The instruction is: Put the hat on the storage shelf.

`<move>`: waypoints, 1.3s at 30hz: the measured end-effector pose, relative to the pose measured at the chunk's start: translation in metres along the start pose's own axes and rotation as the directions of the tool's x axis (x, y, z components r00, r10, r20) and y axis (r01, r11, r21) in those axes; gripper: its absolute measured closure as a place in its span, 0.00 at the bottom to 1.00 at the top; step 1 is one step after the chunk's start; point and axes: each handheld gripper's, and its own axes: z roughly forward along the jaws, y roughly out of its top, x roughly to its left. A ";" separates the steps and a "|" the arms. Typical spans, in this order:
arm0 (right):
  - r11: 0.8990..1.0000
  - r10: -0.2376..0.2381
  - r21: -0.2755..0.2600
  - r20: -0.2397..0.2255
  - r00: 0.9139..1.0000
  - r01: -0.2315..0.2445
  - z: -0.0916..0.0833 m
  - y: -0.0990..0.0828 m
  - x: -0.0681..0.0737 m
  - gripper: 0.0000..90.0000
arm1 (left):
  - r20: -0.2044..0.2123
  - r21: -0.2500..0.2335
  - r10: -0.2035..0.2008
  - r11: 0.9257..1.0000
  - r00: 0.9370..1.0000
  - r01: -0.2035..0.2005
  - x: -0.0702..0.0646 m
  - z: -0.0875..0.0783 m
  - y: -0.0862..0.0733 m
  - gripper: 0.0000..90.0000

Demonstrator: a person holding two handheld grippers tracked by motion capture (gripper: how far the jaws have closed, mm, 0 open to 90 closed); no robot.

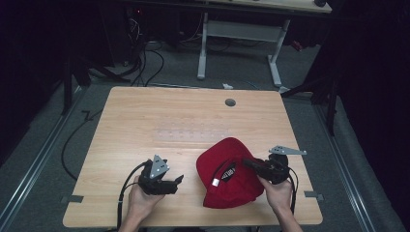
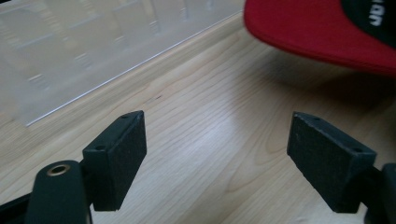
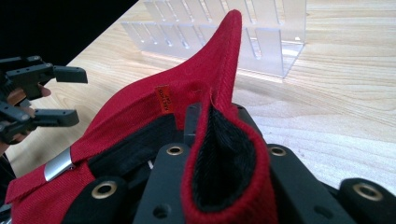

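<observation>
A red cap (image 1: 227, 176) with a black lining lies at the front right of the wooden table (image 1: 145, 116). My right gripper (image 1: 246, 163) holds it from the right, and in the right gripper view the jaws (image 3: 224, 158) are shut on a fold of the cap's red fabric (image 3: 205, 84). My left gripper (image 1: 179, 180) hovers just left of the cap, apart from it. Its jaws (image 2: 222, 158) stand open over bare wood with nothing between them, and the cap's edge (image 2: 317, 32) lies ahead at the upper right.
A clear plastic slotted rack (image 1: 193, 131) lies flat on the middle of the table, beyond the cap (image 3: 224, 28). A round cable hole (image 1: 230, 102) sits near the far edge. A white-legged desk (image 1: 241, 34) stands behind the table.
</observation>
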 end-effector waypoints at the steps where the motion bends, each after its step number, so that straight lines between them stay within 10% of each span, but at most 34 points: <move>1: 1.000 0.001 -0.001 -0.003 1.000 -0.001 0.001 0.001 0.000 0.89 | 0.008 0.002 0.003 1.000 1.000 -0.003 -0.003 0.001 0.000 0.22; 39: 0.996 0.041 0.082 -0.004 0.999 -0.040 0.022 0.027 0.009 0.89 | 0.110 0.056 0.119 0.991 0.987 -0.125 -0.051 0.014 -0.008 0.18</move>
